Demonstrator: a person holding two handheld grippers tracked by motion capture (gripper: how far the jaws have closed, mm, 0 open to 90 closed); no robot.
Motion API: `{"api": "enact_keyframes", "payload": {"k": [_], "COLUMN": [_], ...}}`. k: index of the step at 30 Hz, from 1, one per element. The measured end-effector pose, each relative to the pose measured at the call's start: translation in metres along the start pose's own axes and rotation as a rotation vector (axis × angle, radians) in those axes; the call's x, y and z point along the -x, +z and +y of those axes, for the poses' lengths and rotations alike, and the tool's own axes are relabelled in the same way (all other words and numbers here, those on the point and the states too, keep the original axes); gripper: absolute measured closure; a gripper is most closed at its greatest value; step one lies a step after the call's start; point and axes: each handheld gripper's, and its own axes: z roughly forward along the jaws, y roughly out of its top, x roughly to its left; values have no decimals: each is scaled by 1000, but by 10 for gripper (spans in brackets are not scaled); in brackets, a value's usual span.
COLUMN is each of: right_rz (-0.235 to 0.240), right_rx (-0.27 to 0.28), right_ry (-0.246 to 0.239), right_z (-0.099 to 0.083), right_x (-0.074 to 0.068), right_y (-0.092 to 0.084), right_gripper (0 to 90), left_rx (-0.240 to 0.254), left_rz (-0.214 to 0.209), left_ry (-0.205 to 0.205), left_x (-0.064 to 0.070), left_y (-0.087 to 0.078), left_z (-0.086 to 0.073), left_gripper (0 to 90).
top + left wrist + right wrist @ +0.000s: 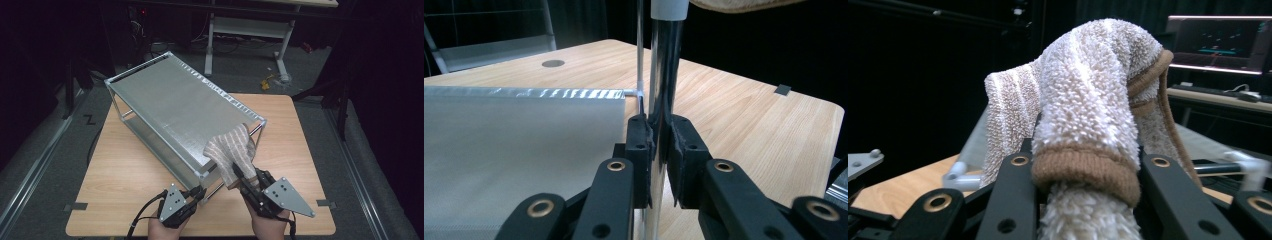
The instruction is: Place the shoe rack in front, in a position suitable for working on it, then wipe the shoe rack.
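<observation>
My left gripper (660,145) is clamped on an upright chrome post (665,75) of a rack. Left of my jaws spreads the rack's grey shelf (514,145); right of them, the wooden table (749,120).

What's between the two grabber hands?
In the high view, the rack's shiny corner post and bare table lie between left gripper and right gripper.

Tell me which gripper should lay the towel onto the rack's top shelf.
Right: the right gripper already grips the striped towel beside the top shelf. The left gripper is clamped on the rack's corner post.
</observation>
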Motion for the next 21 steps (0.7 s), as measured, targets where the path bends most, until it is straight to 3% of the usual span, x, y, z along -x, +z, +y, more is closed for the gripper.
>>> {"api": "enact_keyframes", "payload": {"k": [8, 14, 17, 21], "right_rz": [38, 57, 32, -29], "right_rx": [-12, -48, -50, -59], "right_ry": [18, -3, 5, 22], "right_z": [-8, -22, -27, -28], "right_x": [-12, -22, -16, 5], "right_y": [4, 10, 16, 22], "right_gripper": [717, 717, 717, 717], "left_rx": [3, 5, 2, 0], "left_rz": [3, 2, 1, -6], "left_ry": [-4, 3, -2, 0], "left_x": [0, 0, 0, 0], "left_y": [0, 1, 1, 1], "left_z": [0, -1, 0, 0], "left_gripper": [802, 804, 805, 805]}}
